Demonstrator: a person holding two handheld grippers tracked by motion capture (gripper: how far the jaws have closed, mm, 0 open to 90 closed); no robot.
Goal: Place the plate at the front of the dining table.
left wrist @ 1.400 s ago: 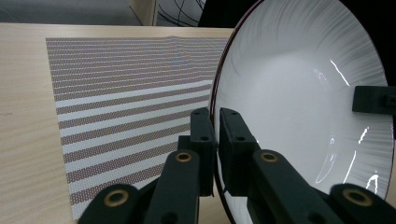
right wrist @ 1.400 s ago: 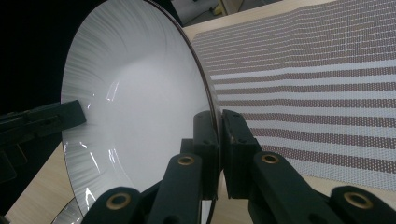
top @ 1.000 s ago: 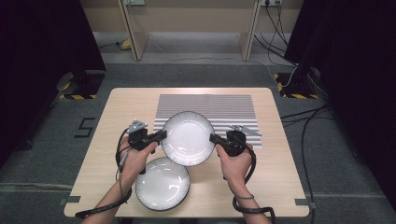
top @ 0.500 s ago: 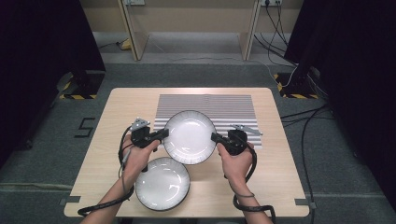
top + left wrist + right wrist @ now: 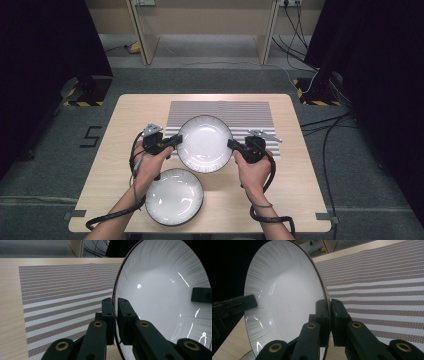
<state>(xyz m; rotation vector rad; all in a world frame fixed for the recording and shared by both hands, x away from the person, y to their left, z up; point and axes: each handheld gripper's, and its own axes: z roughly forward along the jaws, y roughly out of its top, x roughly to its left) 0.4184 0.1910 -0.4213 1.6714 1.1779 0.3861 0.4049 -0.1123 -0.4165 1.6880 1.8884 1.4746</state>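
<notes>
While both grippers clamp its rim, the plate (image 5: 204,143) holds nothing.

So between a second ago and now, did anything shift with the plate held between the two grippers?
Barely anything. The held plate drifted slightly toward the person, carried by the left gripper and the right gripper; both stay clamped on opposite edges of its rim, nothing taken up or released. The second plate near the table's front edge and the striped mat lie as before.
</notes>
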